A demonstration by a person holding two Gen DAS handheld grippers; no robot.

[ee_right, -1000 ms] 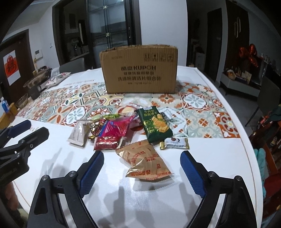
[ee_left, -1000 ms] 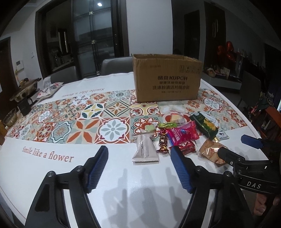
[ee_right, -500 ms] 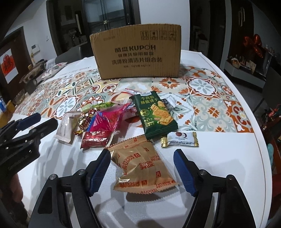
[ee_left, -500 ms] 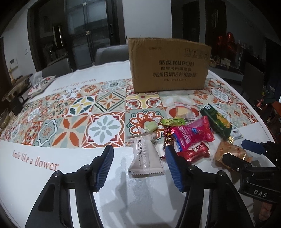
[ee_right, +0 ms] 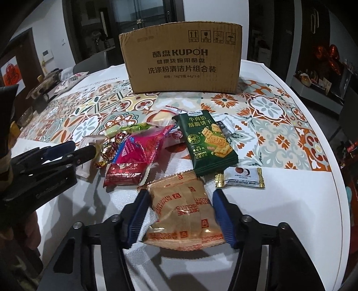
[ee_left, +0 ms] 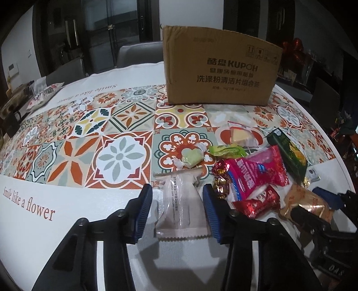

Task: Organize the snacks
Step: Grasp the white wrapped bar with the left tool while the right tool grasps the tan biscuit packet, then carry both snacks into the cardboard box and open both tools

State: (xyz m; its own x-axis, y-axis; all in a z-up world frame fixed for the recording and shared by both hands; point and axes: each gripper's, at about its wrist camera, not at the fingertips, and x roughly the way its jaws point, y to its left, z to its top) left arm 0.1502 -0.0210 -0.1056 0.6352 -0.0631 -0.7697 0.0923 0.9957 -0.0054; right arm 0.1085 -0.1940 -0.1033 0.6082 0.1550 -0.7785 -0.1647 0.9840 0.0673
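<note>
A dim room at night: a white wall [ee_right: 212,11] rises behind, flanked by dark glass doors [ee_left: 125,33] with a ceiling light reflected. The round white surface [ee_left: 56,223] carries a tile-patterned runner [ee_left: 89,138] — grey chairs [ee_left: 138,53] stand beyond it. Red foil decorations [ee_right: 329,56] glint at right.

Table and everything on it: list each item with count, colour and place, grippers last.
cardboard box: 1, brown, far centre.
tablecloth: 1, white with patterned tiles.
green cracker packet: 1, right of the pile.
pink packet: 1, pile centre.
red packet: 1, in front of the pink one.
tan biscuit packet: 1, between the right gripper's fingers.
pale wafer packet: 1, between the left gripper's fingers.
white-and-gold packet: 1, right edge.
left gripper: open.
right gripper: open.
</note>
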